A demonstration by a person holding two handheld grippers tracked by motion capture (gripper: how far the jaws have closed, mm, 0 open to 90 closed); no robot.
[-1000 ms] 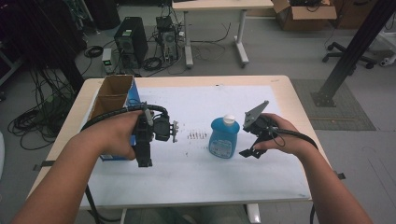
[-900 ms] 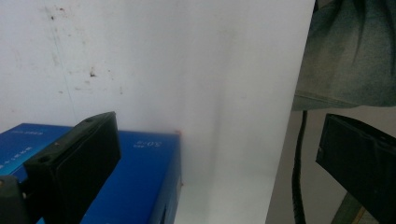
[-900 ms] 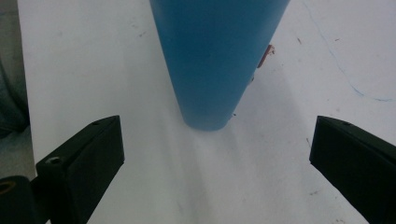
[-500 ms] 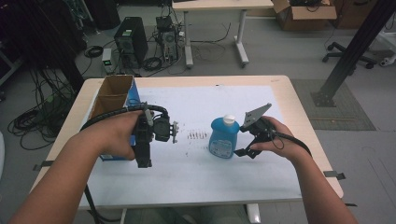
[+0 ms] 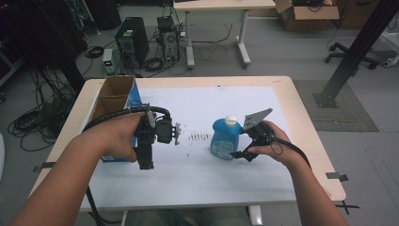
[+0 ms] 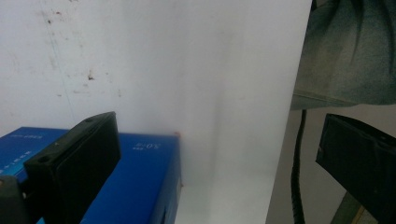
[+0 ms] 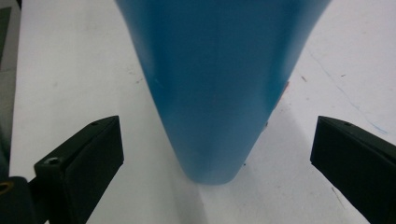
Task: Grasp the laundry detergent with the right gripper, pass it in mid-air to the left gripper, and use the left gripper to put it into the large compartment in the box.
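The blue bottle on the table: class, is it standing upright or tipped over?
Upright. The bottle stands on its base on the white mat, white cap on top, between the open jaws of the right gripper.

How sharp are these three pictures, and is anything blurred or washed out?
High view: evenly lit and fairly sharp, the blue bottle and cardboard box clear. Left gripper view: soft, the white sheet near washed out, the print on the blue box unreadable. Right gripper view: the bottle looms close and blurred, with a dim shadow at its base.
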